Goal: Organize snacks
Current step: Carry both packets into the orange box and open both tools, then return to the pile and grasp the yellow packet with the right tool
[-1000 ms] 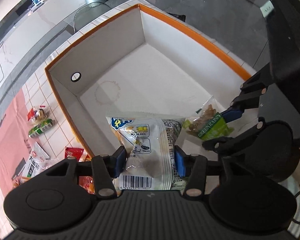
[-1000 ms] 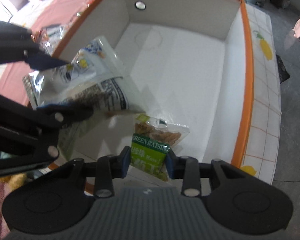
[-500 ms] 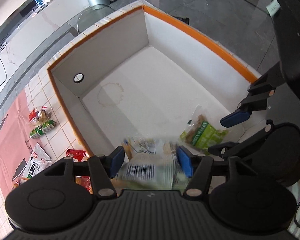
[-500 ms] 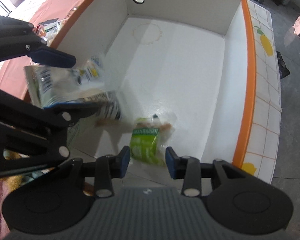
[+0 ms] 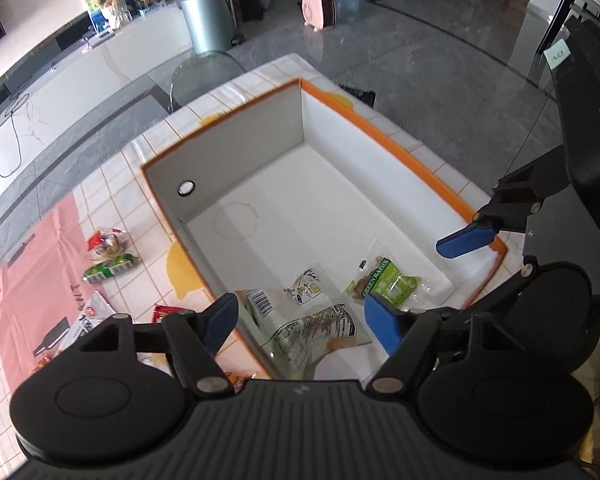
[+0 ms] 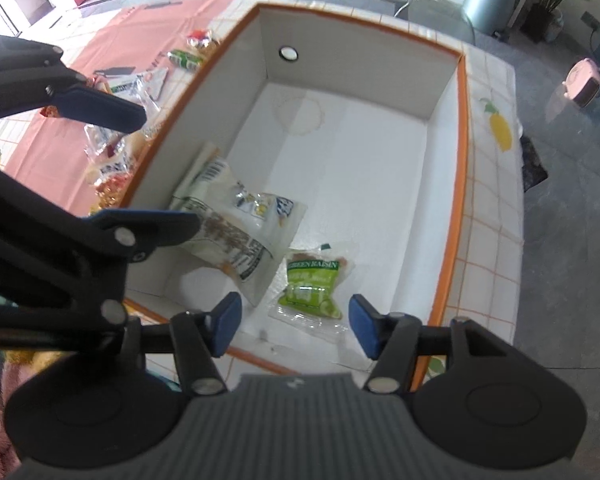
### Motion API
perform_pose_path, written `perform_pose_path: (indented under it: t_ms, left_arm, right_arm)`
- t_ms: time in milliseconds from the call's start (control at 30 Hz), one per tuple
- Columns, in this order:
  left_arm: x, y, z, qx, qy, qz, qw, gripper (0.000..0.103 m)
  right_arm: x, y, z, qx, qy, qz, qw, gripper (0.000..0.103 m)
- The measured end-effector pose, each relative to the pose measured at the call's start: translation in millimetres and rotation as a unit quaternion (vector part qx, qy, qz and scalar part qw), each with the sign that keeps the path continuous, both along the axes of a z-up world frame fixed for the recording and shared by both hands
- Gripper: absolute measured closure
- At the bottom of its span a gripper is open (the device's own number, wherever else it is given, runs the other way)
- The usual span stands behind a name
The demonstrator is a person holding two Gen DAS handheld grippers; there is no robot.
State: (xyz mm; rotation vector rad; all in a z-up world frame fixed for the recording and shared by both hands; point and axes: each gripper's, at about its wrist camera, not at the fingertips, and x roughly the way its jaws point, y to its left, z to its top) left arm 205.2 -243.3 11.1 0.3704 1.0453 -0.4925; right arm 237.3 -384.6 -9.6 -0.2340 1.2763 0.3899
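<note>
Both tongs, left (image 5: 302, 318) and right (image 6: 292, 326), had just let go and hung spread; the 2 packets, white (image 5: 306, 320) and green (image 6: 312, 284), now lay inside the box (image 6: 462, 152), more waiting on the worktop (image 5: 112, 196).

Both grippers have let go: white packet (image 5: 300, 320) and raisin bag (image 6: 312, 284) now lie in the box (image 5: 400, 152).

Bright daylight, floor glare, strong fisheye edge bending, sharp focus.
</note>
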Motion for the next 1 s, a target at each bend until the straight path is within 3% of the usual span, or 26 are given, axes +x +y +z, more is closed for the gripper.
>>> perform_pose_path:
  t_ms: [233,467,600,700,833,933,1000]
  left_arm:
    - [-28.5,44.2,36.7,-0.030,-0.040,0.016,0.9986,0.018]
    - [-73.4,109.9,50.6,-0.053,-0.111,0.066,0.9902,0.018]
    - [-95.3,147.2,45.6,-0.081,-0.122,0.109,0.9832,0.019]
    - [-108.5,172.0,35.9,-0.096,-0.121,0.147,0.9770,0.023]
    - [-126.0,204.8,18.2,-0.121,-0.111,0.190,0.9680,0.026]
    - [-136.3,223.8,1.8,-0.147,-0.099,0.222,0.9589,0.028]
    - [-141.5,230.9,-9.9,-0.152,-0.088,0.237,0.9555,0.032]
  right_arm:
    - [-29.4,16.7,44.8,0.021,-0.068,-0.030,0.997,0.044]
    - [-81.3,54.0,65.7,0.090,-0.163,-0.071,0.980,0.041]
    - [-117.7,89.4,59.3,0.101,-0.222,-0.080,0.967,0.041]
    - [-141.6,113.8,49.2,0.125,-0.242,-0.076,0.959,0.041]
    - [-166.1,142.2,32.4,0.118,-0.270,-0.080,0.952,0.045]
    - [-179.2,155.9,16.5,0.110,-0.284,-0.093,0.948,0.049]
    - [-181.3,161.0,2.2,0.119,-0.270,-0.106,0.950,0.051]
